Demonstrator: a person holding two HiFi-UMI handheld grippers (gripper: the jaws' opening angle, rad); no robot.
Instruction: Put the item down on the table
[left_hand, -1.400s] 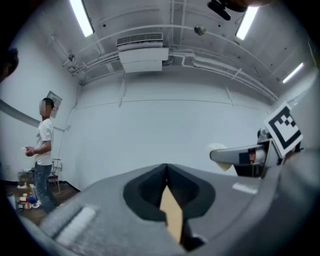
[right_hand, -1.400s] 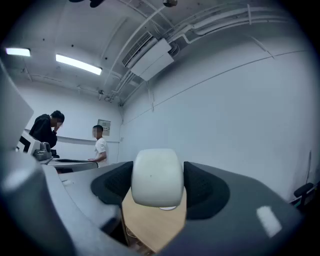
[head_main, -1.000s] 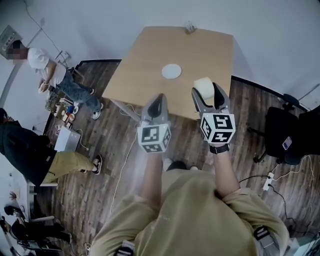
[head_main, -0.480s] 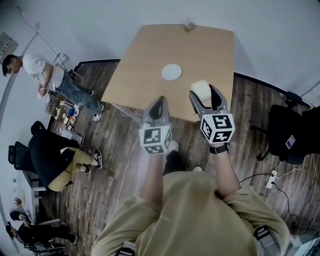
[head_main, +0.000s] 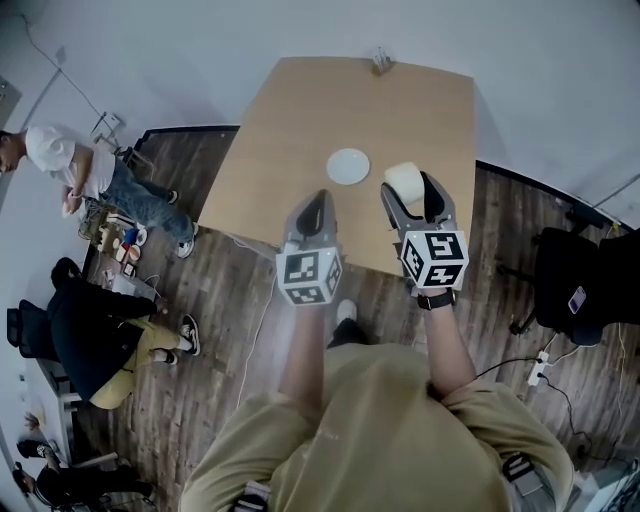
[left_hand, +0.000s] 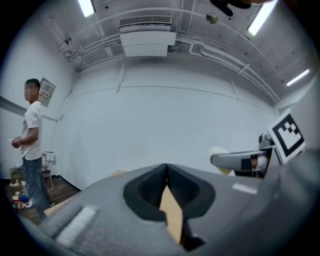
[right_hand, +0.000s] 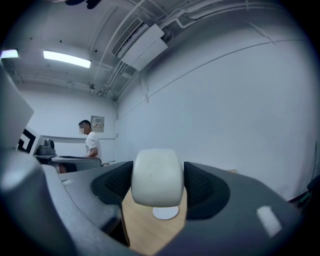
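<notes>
A: Checking status on the put-down.

B: Sitting in the carry phase, not placed yet. Right tongs (head_main: 412, 192) clamping the item (head_main: 404, 177), a pale rounded lump, both pads pressing on its sides. Hanging over the near right part of the bench (head_main: 290, 130), apparently clear of the wood.

A: Confirming that from the right gripper view?

B: Yes. Filling the gap between the jaws there, with bare bench top showing underneath. Reading that as airborne, though not measuring the clearance.

A: Left side doing anything?

B: Left tongs (head_main: 316, 205) pinched together on nothing. Idling beside the right, over the near edge. Not needed for this step.

A: Anything crowding the drop zone?

B: White disc (head_main: 348, 166) lying flat, near the item toward the left. Small object (head_main: 380, 60) standing at the far edge, well apart, too small to identify.

A: Next move?

B: Judging it as a straight descent: lowering the right tongs until the item's underside is resting on bare wood, then easing the jaws apart and backing off. Suggesting a slight push inward first, being rather close to the near edge. Staying off the disc. Watching for rolling on release, given the rounded shape.
</notes>
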